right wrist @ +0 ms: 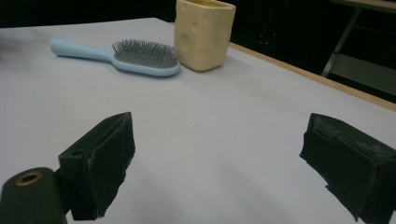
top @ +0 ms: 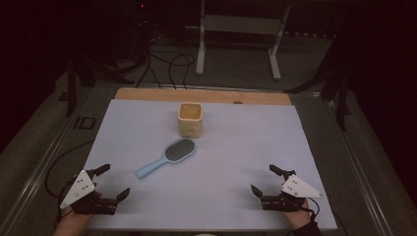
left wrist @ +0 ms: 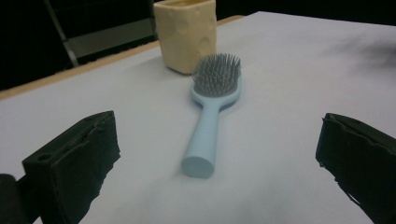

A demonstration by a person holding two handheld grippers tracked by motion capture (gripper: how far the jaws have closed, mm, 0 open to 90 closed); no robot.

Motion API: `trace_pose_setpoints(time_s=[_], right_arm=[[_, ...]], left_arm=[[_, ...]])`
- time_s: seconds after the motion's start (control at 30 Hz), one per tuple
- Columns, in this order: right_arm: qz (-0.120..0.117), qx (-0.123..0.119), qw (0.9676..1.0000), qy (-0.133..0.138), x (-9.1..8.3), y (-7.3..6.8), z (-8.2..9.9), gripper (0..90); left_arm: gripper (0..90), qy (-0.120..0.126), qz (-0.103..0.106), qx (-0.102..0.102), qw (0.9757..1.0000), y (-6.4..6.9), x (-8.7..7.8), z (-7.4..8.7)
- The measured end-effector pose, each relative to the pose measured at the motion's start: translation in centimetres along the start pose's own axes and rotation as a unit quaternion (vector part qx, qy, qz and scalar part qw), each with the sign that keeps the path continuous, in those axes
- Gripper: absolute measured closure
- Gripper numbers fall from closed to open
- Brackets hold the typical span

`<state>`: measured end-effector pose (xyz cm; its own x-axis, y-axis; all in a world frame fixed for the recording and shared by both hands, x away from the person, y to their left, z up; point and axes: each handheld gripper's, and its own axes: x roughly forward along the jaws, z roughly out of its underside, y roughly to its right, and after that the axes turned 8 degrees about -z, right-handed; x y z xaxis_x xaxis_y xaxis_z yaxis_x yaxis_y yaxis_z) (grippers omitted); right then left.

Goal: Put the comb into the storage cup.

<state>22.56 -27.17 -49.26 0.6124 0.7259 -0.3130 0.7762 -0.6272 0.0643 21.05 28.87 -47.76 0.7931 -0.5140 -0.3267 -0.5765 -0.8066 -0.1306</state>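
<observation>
Blue hairbrush is lying bristles-up on the worktop, its head just beside the cheese-patterned cup. Handle is pointing toward the left tongs, nearer them than the right tongs. Both tongs are resting released, gripping nothing, well apart from the hairbrush.

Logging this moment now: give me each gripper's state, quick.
Left gripper: open, holding nothing, jaws wide toward the hairbrush.
Right gripper: open, holding nothing, above the table cover.

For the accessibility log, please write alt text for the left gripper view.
A light blue hairbrush lies bristles up on a pale sheet, its handle end pointing toward the open left gripper. A cream cup with round dimples stands just behind the brush head.
</observation>
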Motion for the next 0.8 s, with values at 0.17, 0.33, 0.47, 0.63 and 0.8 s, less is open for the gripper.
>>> trace_pose_setpoints(time_s=[0.17, 0.33, 0.47, 0.63, 0.8], right_arm=[[0.004, 0.002, 1.0, 0.002, 0.0, 0.0, 0.0, 9.2], [0.004, 0.003, 1.0, 0.002, 0.1, 0.0, 0.0, 9.2], [0.001, 0.002, 1.0, 0.002, 0.2, 0.0, 0.0, 9.2], [-0.002, 0.0, 1.0, 0.001, 0.4, -0.1, -0.1, 9.3], [-0.003, 0.005, 1.0, 0.002, 0.3, -0.1, -0.1, 9.3]], left_arm=[[0.0, 0.004, -0.006, -0.004, 1.0, -0.4, -0.6, -1.4], [0.0, -0.01, -0.001, 0.006, 0.9999, -0.9, -0.6, -3.7], [0.0, -0.02, 0.004, -0.001, 0.9998, -1.4, -0.5, -4.7], [0.0, -0.023, -0.003, -0.011, 0.9997, -2.1, -0.3, -5.8], [0.0, -0.031, -0.007, -0.009, 0.9995, -2.6, 0.4, -6.2]])
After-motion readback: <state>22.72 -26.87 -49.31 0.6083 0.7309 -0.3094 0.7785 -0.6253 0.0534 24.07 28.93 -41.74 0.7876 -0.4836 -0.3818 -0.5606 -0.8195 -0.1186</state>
